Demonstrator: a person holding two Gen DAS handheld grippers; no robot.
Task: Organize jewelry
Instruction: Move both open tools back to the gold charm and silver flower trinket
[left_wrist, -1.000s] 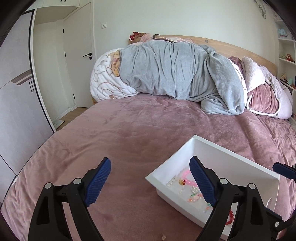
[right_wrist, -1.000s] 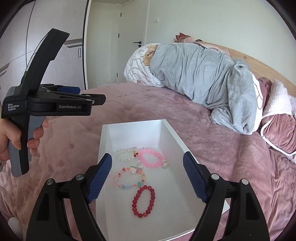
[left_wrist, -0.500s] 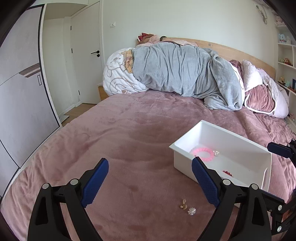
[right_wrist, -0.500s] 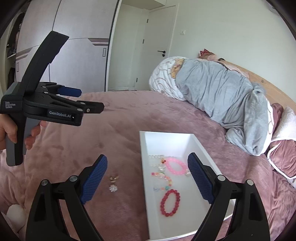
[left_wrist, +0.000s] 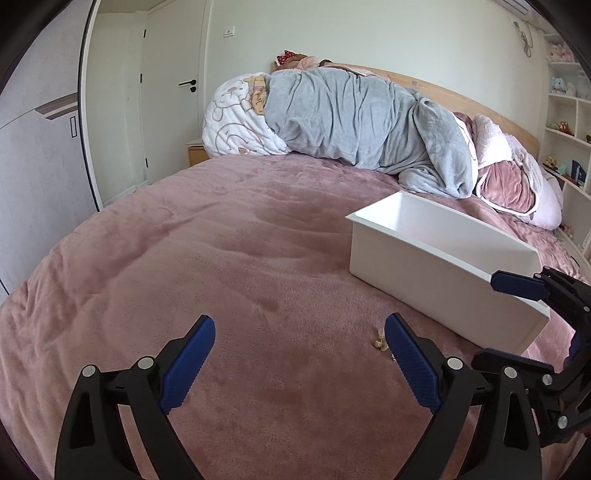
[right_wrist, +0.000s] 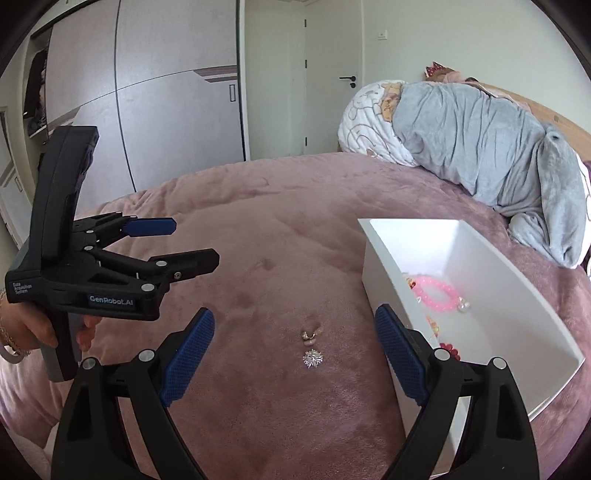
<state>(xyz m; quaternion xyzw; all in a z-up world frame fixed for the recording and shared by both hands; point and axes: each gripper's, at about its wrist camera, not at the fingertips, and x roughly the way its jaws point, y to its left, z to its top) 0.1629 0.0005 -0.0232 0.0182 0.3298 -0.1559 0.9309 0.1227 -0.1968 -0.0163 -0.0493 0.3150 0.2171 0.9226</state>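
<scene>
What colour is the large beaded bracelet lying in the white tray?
Bright pink. The bracelet shows best in the right wrist view, resting on the floor of the tray.

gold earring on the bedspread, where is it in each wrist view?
Left wrist: gold earring low right of centre, beside the left gripper's right finger.
Right wrist: low centre, just above the silver snowflake piece, between the right gripper's fingers.
Shared landmark: white tray, right of it in both.

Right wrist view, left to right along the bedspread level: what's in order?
Left gripper held in a hand → two small jewelry pieces on the bedspread, gold earring just above silver snowflake piece → white tray → pink bead bracelet inside it.
</scene>
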